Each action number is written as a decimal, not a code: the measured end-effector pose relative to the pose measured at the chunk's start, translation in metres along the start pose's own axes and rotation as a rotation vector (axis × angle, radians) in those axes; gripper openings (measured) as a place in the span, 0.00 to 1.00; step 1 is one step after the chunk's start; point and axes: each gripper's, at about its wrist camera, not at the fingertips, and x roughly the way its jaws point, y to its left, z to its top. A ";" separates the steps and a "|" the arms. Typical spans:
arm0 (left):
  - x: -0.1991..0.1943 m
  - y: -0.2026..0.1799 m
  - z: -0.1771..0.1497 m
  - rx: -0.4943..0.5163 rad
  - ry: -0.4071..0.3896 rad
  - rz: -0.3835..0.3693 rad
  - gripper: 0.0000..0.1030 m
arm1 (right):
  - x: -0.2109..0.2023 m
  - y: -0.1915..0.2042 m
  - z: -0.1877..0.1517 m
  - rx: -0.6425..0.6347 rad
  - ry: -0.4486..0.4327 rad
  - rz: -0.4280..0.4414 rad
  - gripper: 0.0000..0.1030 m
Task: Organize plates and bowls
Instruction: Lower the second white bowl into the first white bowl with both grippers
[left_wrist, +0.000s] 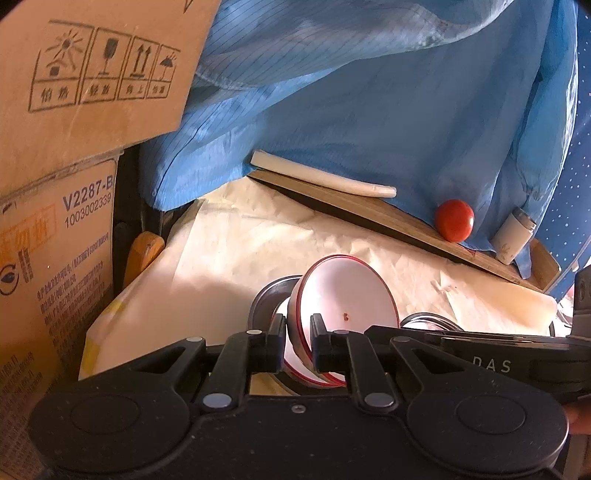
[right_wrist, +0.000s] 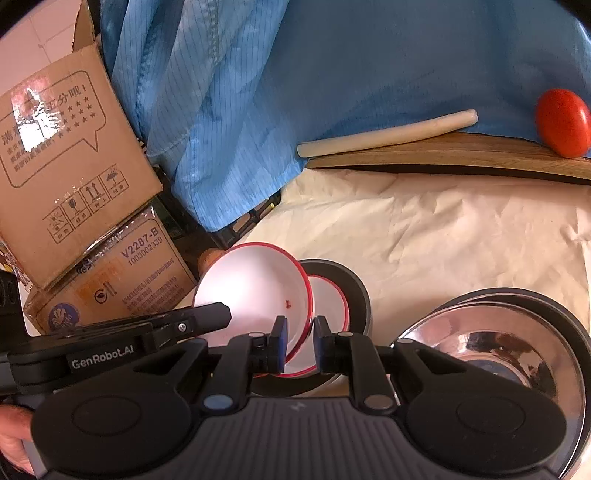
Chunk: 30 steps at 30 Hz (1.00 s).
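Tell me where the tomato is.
The tomato sits at the right end of the wooden board, against the blue cloth, beyond the bowls.

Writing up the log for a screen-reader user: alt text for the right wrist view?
The right claw straddles the rim of a tilted red-rimmed white bowl, which leans over a second one inside a dark bowl. A steel bowl sits to the right; a tomato rests on a wooden board behind.
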 end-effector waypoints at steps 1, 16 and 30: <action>0.000 0.001 0.000 0.000 0.001 -0.001 0.13 | 0.001 0.000 0.000 -0.001 0.002 -0.002 0.16; 0.014 0.007 -0.003 0.006 0.040 0.000 0.14 | 0.012 0.001 0.001 -0.006 0.034 -0.027 0.16; 0.028 0.000 -0.002 0.021 0.072 0.019 0.14 | 0.013 -0.001 -0.002 -0.003 0.030 -0.039 0.17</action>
